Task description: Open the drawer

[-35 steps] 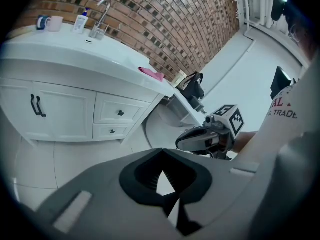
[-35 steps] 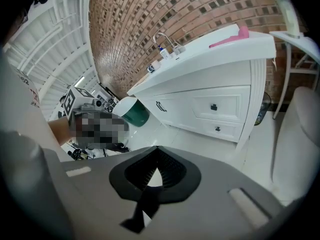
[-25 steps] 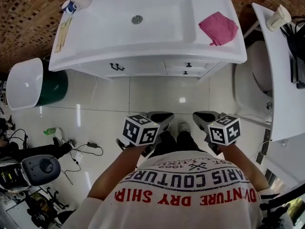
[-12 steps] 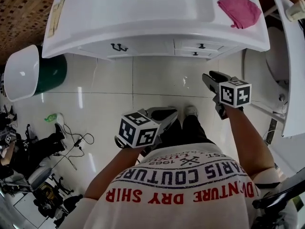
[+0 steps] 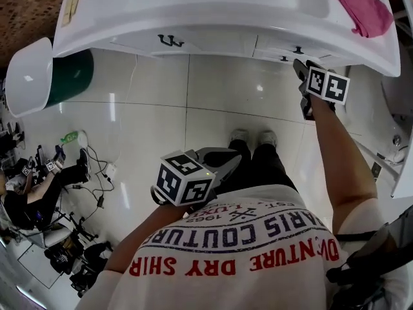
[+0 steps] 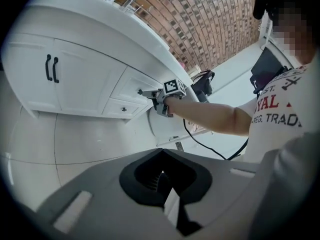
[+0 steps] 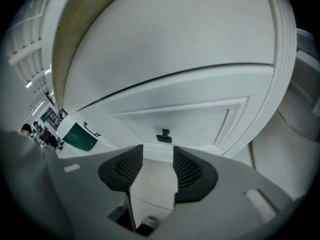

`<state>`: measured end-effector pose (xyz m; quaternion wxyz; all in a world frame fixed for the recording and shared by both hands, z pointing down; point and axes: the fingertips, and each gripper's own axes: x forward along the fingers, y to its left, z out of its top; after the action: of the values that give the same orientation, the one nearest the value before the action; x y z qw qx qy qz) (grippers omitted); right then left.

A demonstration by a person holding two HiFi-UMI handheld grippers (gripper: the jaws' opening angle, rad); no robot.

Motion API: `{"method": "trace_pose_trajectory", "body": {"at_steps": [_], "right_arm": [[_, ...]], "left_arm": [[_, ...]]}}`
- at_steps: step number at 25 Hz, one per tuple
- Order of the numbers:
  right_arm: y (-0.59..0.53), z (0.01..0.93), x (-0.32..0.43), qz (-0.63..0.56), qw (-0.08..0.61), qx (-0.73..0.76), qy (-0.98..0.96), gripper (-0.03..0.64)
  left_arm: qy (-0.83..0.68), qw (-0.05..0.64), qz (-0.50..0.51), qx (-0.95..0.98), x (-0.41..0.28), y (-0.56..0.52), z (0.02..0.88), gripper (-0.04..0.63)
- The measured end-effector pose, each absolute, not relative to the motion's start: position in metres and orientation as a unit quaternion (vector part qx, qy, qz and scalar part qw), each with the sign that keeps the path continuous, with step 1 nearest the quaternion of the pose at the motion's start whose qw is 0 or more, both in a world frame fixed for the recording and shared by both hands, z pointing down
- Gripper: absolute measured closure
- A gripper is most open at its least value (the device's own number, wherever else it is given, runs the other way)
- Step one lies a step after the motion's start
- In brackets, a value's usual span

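The white vanity (image 5: 213, 24) has two small drawers at its right end, under the counter. In the right gripper view a drawer front (image 7: 190, 119) fills the frame, with its black knob (image 7: 163, 135) just beyond the jaws. My right gripper (image 7: 157, 150) has just been opening and stands open with nothing between its fingers. The head view shows it (image 5: 301, 66) reaching out close below the drawer knob (image 5: 297, 49). From the left gripper view it (image 6: 149, 92) points at the drawers (image 6: 131, 86). My left gripper (image 5: 233, 157) hangs back near the body, jaws together and empty.
A pink cloth (image 5: 364, 5) lies on the counter's right end. Double cupboard doors with black handles (image 5: 171, 42) sit left of the drawers. A green bin with a white lid (image 5: 29, 76) stands at the left. Cables (image 5: 103, 173) trail on the tiled floor.
My right gripper has swung out from beside the body toward the vanity's drawers. The left gripper stayed near the body. The view has closed in on the vanity.
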<state>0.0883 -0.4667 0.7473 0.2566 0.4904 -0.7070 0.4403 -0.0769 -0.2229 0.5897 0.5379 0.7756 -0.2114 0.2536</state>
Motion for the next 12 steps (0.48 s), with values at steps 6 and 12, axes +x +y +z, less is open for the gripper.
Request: {"method": "trace_pose_trajectory", "body": {"at_steps": [6, 12], "right_arm": [[-0.487, 0.768, 0.090, 0.451, 0.265, 0.511, -0.682, 0.413], [-0.500, 0.773, 0.086, 0.458, 0.258, 0.524, -0.670, 0.429]], "left_arm": [[-0.223, 0.551, 0.251, 0.764, -0.088, -0.222, 0.601, 0.607], [-0.226, 0.546, 0.248, 0.768, -0.091, -0.235, 0.605, 0.607]]}}
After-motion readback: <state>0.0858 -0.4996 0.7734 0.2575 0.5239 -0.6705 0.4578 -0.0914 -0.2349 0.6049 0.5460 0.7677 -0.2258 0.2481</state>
